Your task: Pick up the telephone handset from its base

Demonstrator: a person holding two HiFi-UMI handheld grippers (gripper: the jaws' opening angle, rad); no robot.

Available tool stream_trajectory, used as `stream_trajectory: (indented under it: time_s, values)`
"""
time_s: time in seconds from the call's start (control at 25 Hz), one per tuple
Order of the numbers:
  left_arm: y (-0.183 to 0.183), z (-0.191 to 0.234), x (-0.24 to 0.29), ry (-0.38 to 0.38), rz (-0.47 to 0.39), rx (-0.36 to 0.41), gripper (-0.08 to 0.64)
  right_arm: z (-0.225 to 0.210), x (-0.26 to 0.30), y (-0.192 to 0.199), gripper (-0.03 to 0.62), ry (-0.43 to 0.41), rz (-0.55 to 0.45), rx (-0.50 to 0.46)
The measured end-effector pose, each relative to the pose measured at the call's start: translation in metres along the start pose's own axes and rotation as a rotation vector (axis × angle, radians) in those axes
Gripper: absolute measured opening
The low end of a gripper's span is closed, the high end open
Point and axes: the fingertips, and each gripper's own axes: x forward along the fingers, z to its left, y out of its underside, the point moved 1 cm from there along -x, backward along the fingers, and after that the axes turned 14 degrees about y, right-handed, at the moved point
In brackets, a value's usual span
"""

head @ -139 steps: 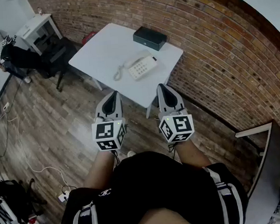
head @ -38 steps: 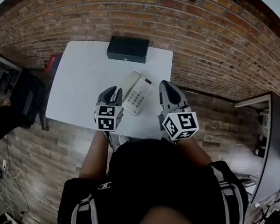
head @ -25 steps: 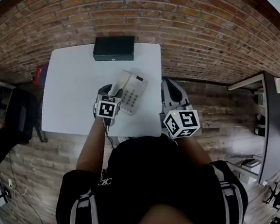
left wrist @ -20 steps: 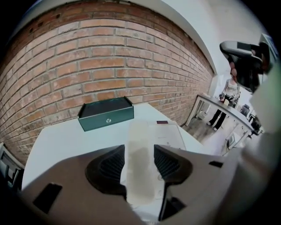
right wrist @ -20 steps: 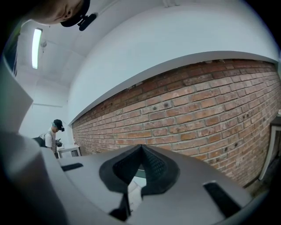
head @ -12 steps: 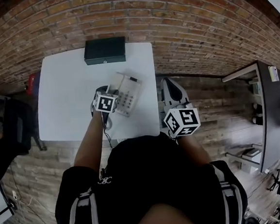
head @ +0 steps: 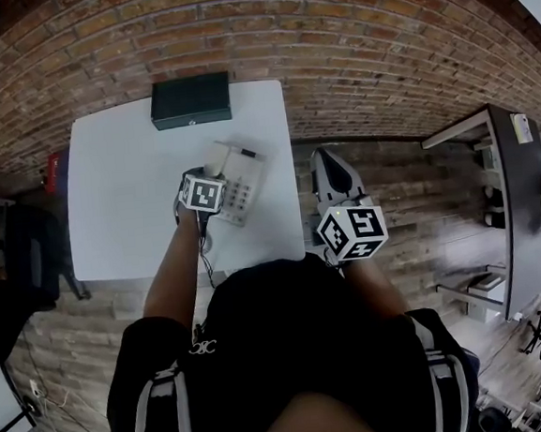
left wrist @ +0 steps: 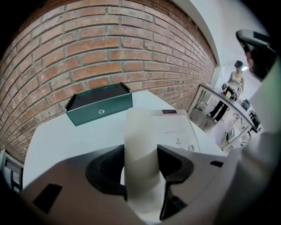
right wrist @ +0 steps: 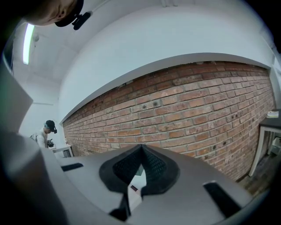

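A white telephone (head: 241, 183) lies on the white table (head: 119, 205), with its handset (head: 217, 159) along its left side. My left gripper (head: 203, 180) hangs steeply down over that handset. In the left gripper view the handset (left wrist: 140, 127) runs straight between the jaws of the left gripper (left wrist: 141, 149). These jaws have just been opening and now stand wide on either side of it, without squeezing it. The phone base (left wrist: 178, 132) lies just right of them. My right gripper (head: 324, 163) hovers past the table's right edge, its jaws (right wrist: 140, 147) meeting at the tips with nothing held.
A dark lockable box (head: 190, 99) stands at the table's far edge, close to the brick wall (head: 360, 52); it also shows ahead of the left gripper (left wrist: 99, 105). A dark desk (head: 504, 190) stands at the right. A person (left wrist: 235, 83) stands far off.
The table and phone have come closer beneath me. My left gripper has dropped onto the phone's left side, over the handset. The right gripper has stayed beside the table's right edge.
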Motion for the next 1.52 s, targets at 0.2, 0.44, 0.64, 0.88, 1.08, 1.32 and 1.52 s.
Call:
stream_trajectory:
  time_s: [0.2,0.44,0.64,0.88,1.08,1.32,1.52]
  values:
    - [-0.001,0.0,-0.002,0.007,0.001,-0.018,0.212,-0.002,-0.001,0.001,-0.003,-0.002,0.006,0.001]
    - [-0.009,-0.002,-0.018,-0.025,-0.044,0.006,0.21,-0.001,-0.002,-0.001,-0.003,-0.023,0.0,0.003]
    - [-0.012,-0.005,-0.038,-0.048,-0.086,-0.013,0.21,0.007,-0.002,-0.002,-0.003,-0.059,-0.004,0.004]
    - [-0.028,-0.013,-0.076,-0.082,-0.213,-0.027,0.21,0.021,0.004,0.0,-0.003,-0.115,0.002,0.009]
    - [-0.036,-0.02,-0.116,-0.133,-0.303,-0.046,0.21,0.041,0.01,0.0,-0.003,-0.186,0.002,0.011]
    - [-0.052,-0.023,-0.172,-0.204,-0.452,-0.069,0.21,0.068,0.017,-0.005,-0.003,-0.273,-0.007,0.002]
    - [-0.06,-0.036,-0.221,-0.261,-0.581,-0.075,0.21,0.088,0.02,-0.011,-0.003,-0.338,-0.023,-0.01]
